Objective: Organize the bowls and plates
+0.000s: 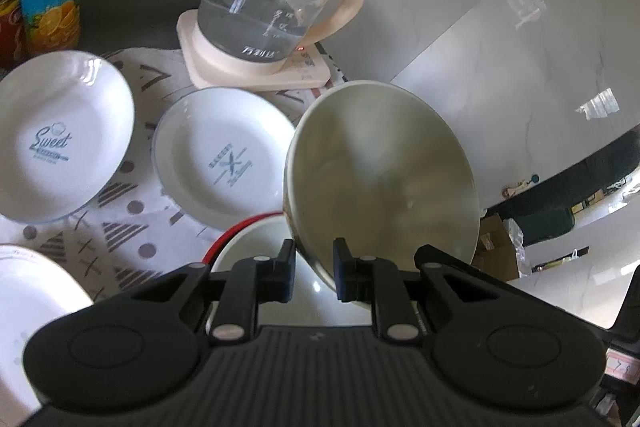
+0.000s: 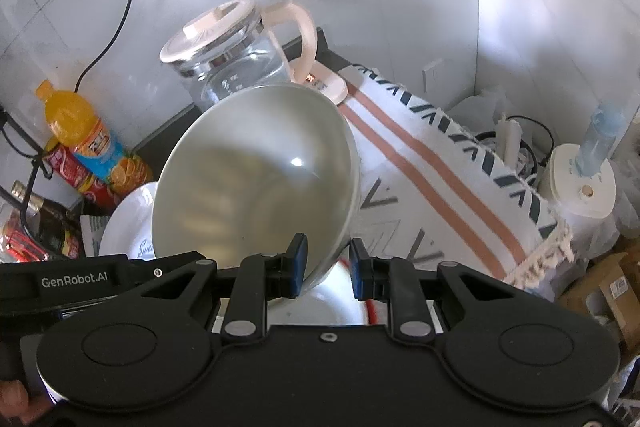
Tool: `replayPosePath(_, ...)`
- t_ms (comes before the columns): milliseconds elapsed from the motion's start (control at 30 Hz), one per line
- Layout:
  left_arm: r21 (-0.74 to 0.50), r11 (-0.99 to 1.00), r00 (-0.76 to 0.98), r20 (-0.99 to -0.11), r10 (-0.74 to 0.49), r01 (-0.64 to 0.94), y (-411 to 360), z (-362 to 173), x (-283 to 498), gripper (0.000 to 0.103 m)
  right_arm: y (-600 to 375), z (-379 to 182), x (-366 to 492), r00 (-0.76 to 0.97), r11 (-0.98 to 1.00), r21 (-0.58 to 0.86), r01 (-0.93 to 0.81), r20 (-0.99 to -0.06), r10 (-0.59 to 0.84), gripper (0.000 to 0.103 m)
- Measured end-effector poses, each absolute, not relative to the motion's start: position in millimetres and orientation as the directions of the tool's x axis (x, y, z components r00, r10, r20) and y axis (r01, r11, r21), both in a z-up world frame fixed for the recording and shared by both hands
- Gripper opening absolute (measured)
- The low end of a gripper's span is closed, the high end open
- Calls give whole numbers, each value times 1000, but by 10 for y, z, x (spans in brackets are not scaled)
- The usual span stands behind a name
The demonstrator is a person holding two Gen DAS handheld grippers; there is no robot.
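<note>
My two grippers, left (image 1: 314,269) and right (image 2: 325,267), are each clenching a rim of the steel bowl (image 1: 380,183), carrying it tilted above the red-rimmed bowl (image 1: 252,247), kettle (image 1: 276,7) behind; next I judge I am nesting it level inside.

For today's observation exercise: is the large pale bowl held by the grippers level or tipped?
Tipped. The bowl is pinched at its rim by both grippers, its empty inside turned toward each camera.

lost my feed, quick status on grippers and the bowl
Left gripper and right gripper both clamped on rim of grey bowl, tilted, off the table. Red-rimmed bowl below. Kettle close behind.
</note>
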State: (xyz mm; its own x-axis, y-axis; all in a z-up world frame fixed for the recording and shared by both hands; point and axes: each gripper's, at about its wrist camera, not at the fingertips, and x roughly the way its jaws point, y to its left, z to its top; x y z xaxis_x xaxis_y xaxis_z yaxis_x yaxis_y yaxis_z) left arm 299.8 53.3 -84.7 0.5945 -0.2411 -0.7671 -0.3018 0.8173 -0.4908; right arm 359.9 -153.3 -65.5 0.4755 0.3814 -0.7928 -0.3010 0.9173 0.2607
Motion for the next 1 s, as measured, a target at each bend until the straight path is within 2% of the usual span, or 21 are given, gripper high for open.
replayPosePath(1000,-478,816,465,-832,-303,-325,595,-1255,2572,17,-1459,-1015,3053,402,943,243,-225,-859,317,22)
